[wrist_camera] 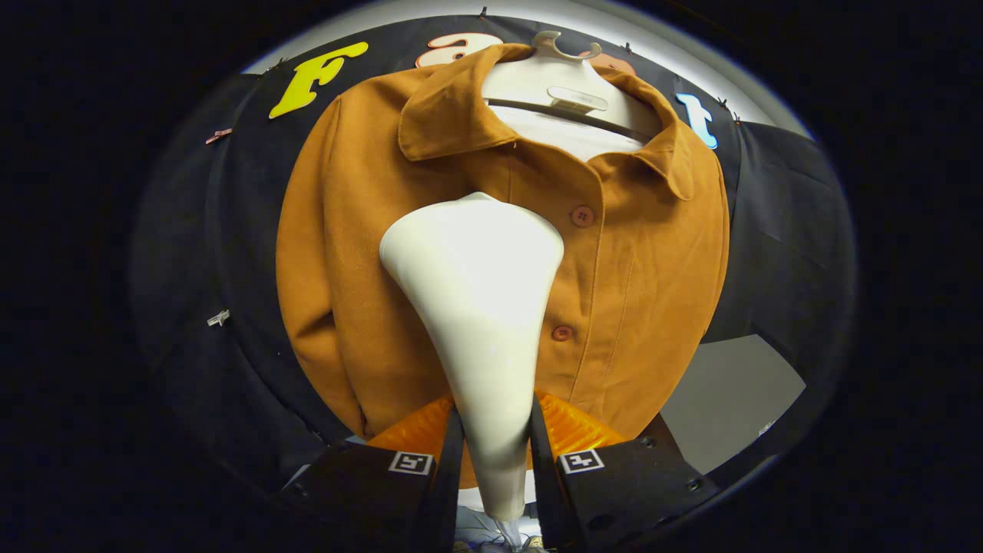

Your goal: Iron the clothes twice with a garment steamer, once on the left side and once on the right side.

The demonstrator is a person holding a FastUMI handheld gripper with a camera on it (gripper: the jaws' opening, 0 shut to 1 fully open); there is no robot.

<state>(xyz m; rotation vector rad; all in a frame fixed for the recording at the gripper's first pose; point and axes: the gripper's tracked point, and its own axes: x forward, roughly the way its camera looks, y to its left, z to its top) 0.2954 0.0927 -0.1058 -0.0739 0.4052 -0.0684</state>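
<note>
white steamer [476,307] between clamped jaws

Steamer [480,307] head hides the shirt [630,269] front's middle incl. part of the placket, its handle's lower end cut off betw. the gripper [491,453] fingers clamped on it, shirt hem hidden behind fingers.

One shirt [499,253], one steamer [480,307], one hanger [564,84], two buttons [582,216].

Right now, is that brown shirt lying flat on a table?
No. The brown shirt hangs buttoned on a white hanger against the booth wall, with the steamer held between the tool's fingers before it.
</note>
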